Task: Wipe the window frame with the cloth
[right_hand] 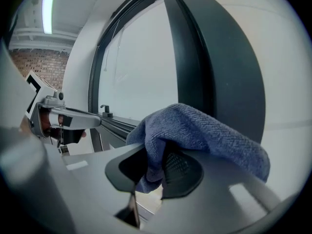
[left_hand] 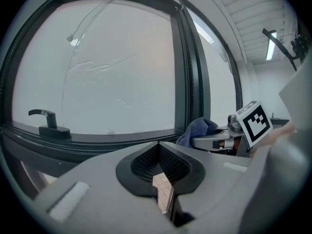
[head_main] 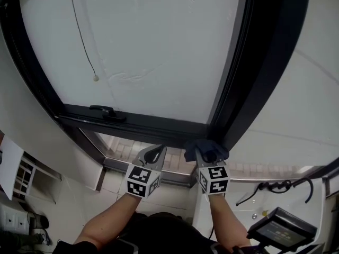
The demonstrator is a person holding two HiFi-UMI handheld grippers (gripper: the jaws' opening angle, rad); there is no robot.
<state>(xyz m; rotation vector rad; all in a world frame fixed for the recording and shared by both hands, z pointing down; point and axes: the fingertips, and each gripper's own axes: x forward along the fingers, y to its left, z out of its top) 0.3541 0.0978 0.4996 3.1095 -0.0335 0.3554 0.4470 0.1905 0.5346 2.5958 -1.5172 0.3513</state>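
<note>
The dark window frame (head_main: 148,123) runs along below the pale pane, and a thick upright post (head_main: 233,73) rises at the right. A blue cloth (head_main: 204,146) is bunched at the corner where post and bottom rail meet. My right gripper (head_main: 208,153) is shut on it. In the right gripper view the cloth (right_hand: 204,130) drapes over the jaws, in front of the post (right_hand: 204,57). My left gripper (head_main: 153,155) hovers just left of it below the rail, shut with nothing in it; its tips (left_hand: 158,147) point at the rail (left_hand: 122,135).
A black window handle (head_main: 106,111) sits on the bottom rail to the left. A thin cord with a small pull (head_main: 95,78) hangs in front of the pane. Black cables (head_main: 270,187) and a dark device (head_main: 280,226) lie at lower right.
</note>
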